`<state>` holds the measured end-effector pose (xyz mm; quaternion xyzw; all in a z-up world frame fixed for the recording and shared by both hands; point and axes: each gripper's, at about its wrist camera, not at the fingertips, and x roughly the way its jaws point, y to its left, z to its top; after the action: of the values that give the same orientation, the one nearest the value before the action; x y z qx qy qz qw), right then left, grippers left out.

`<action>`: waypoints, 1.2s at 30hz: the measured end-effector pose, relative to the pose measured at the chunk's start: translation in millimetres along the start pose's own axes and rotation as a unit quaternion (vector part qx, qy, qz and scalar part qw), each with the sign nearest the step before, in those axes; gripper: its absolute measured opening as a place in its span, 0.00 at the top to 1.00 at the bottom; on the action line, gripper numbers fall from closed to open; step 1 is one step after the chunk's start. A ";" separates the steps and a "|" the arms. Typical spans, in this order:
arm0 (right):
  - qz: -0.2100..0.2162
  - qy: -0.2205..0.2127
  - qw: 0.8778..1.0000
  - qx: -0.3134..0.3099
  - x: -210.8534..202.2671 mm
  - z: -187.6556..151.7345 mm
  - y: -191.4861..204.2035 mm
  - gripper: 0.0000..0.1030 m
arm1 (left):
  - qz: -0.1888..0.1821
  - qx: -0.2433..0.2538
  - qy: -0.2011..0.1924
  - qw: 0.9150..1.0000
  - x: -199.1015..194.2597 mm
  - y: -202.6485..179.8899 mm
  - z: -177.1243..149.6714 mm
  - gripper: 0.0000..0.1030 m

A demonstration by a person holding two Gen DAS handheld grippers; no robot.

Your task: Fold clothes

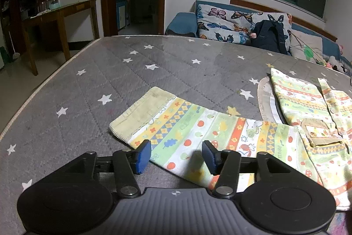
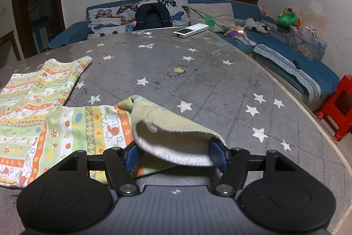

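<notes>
A child's patterned garment (image 1: 220, 133) with green, yellow and orange stripes lies spread on the grey star-print table (image 1: 132, 72). One sleeve with a pale ribbed cuff (image 1: 140, 111) stretches left in the left wrist view. My left gripper (image 1: 176, 156) is open, its blue pads either side of the sleeve's near edge, just above it. In the right wrist view the garment (image 2: 44, 102) lies at the left and the other sleeve's cuff (image 2: 173, 136) is lifted and draped between the blue pads of my right gripper (image 2: 175, 156), which is open wide.
A white remote (image 2: 190, 30) lies at the table's far edge. Beyond it stands a blue sofa (image 2: 286, 54) with butterfly cushions, a dark backpack (image 2: 153, 15) and toys. A red stool (image 2: 340, 107) stands at the right. A wooden side table (image 1: 59, 21) and a doorway are at the left.
</notes>
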<state>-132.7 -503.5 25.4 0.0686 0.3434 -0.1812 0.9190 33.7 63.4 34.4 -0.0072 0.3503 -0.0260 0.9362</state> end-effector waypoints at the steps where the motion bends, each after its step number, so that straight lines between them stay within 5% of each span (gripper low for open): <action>1: 0.000 0.000 1.000 0.001 -0.4 -0.5 -0.3 0.34 | 0.000 0.001 -0.001 1.000 -0.6 -0.6 -0.1 0.42; 5: 0.001 0.001 1.000 0.002 0.4 -2.7 0.5 0.33 | 0.001 0.007 -0.008 1.000 -4.2 -4.1 -0.2 0.34; 36: 0.004 0.002 1.000 0.006 1.7 -9.2 1.8 0.27 | -0.027 0.052 -0.005 0.998 -2.5 -37.1 -12.3 0.33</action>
<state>-136.4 -500.0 17.4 0.0759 0.3443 -0.1795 0.9184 22.1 26.5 27.9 0.0315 0.3432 -0.0696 0.9362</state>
